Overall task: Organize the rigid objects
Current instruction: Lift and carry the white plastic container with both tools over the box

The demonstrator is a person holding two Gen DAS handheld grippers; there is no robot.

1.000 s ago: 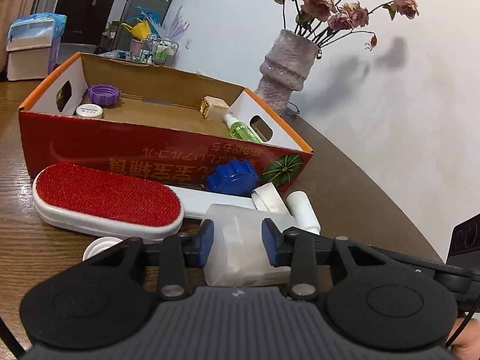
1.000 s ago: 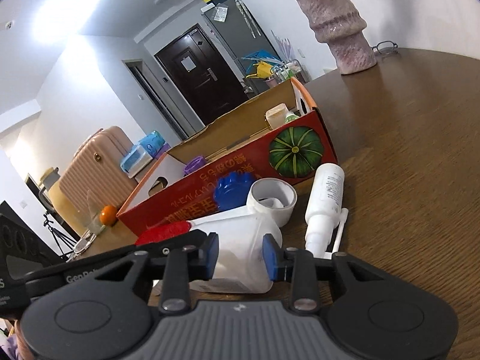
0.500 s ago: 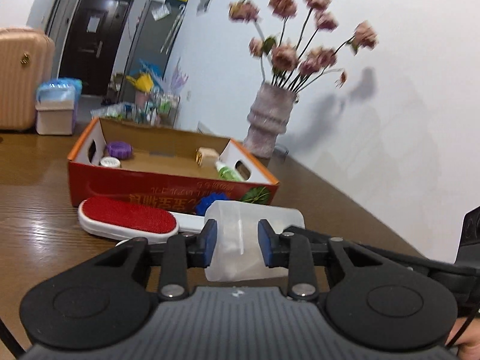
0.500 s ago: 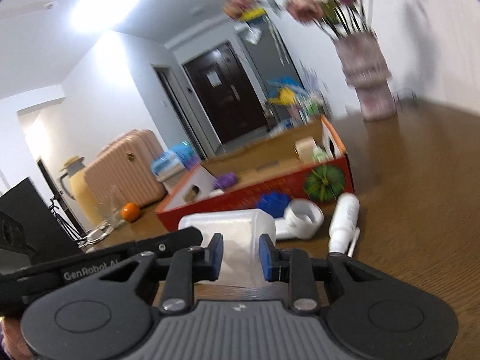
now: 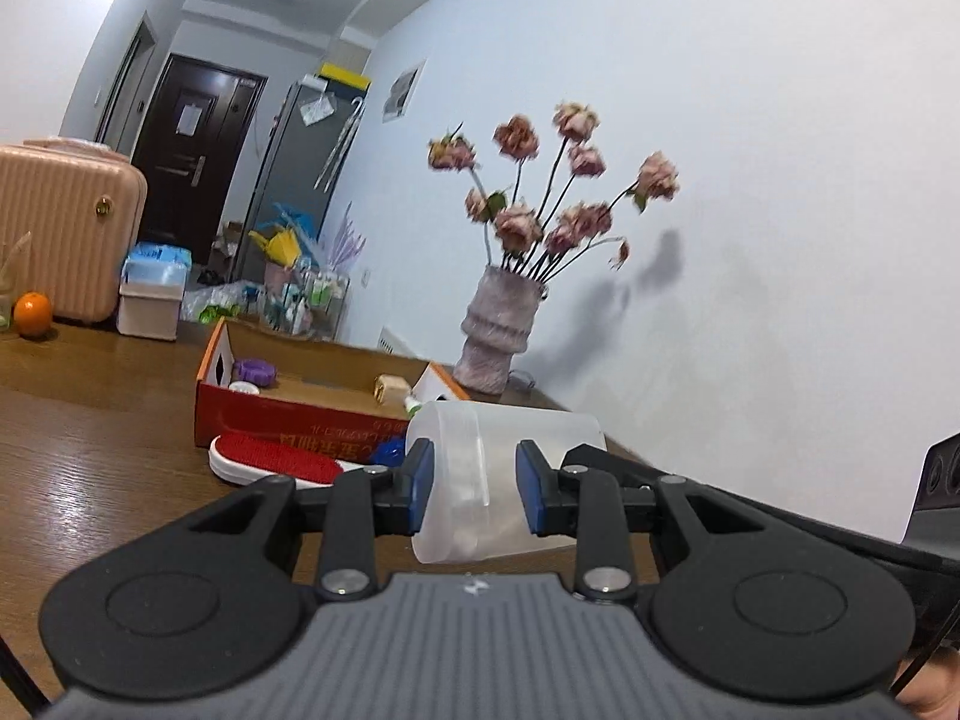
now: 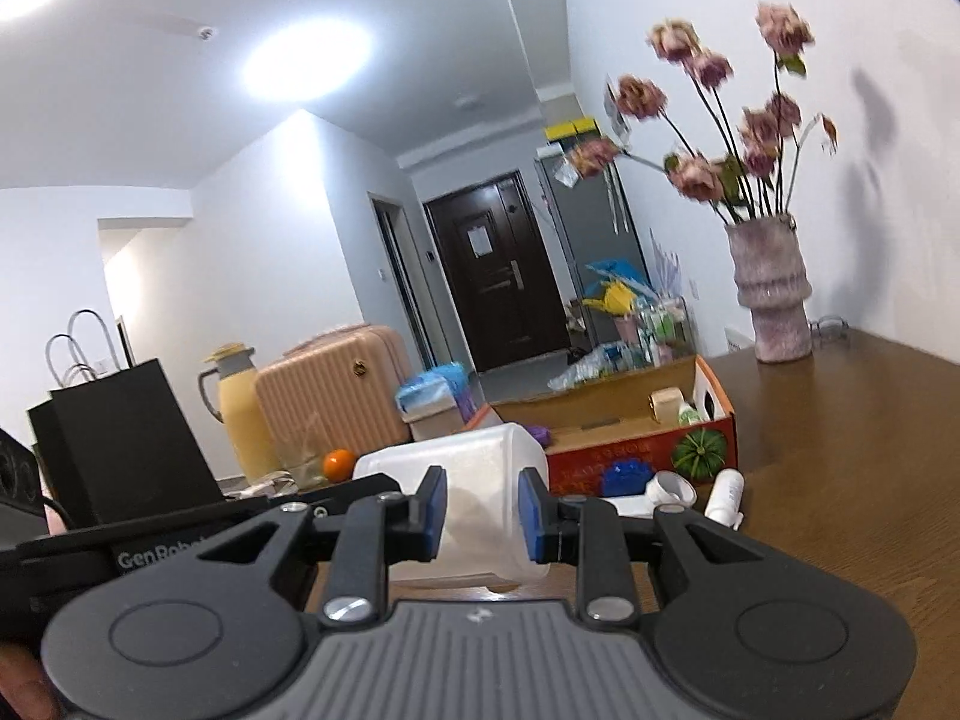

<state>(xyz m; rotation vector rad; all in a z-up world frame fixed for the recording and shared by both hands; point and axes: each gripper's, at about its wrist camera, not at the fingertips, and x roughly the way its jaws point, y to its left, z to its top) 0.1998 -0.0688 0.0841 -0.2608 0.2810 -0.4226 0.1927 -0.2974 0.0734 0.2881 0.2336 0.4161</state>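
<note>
A translucent white plastic container [image 5: 510, 438] hangs on its side above the wooden table, gripped from both ends. My left gripper [image 5: 474, 474] is shut on its open end, blue pads pressing its walls. My right gripper [image 6: 483, 516] is shut on the other end of the container [image 6: 480, 468]. Beyond stands a red cardboard box [image 5: 300, 414] holding a purple lid [image 5: 255, 369], a white lid [image 5: 243, 387], a small beige cube [image 5: 390, 387] and a green bottle. In front of the box lie a red lint brush [image 5: 270, 459], a blue lid [image 6: 627, 474], a white ring [image 6: 672, 486] and a white bottle [image 6: 726, 495].
A purple vase [image 5: 495, 336] of dried flowers stands at the table's far right by the wall. An orange [image 5: 33, 312] sits at the far left edge. A black paper bag [image 6: 120, 438] stands on the left. A suitcase and a thermos are behind the table.
Both grippers have lifted the container off the table and drawn it back from the box. The lint brush, ring and bottle stayed where they lay.
</note>
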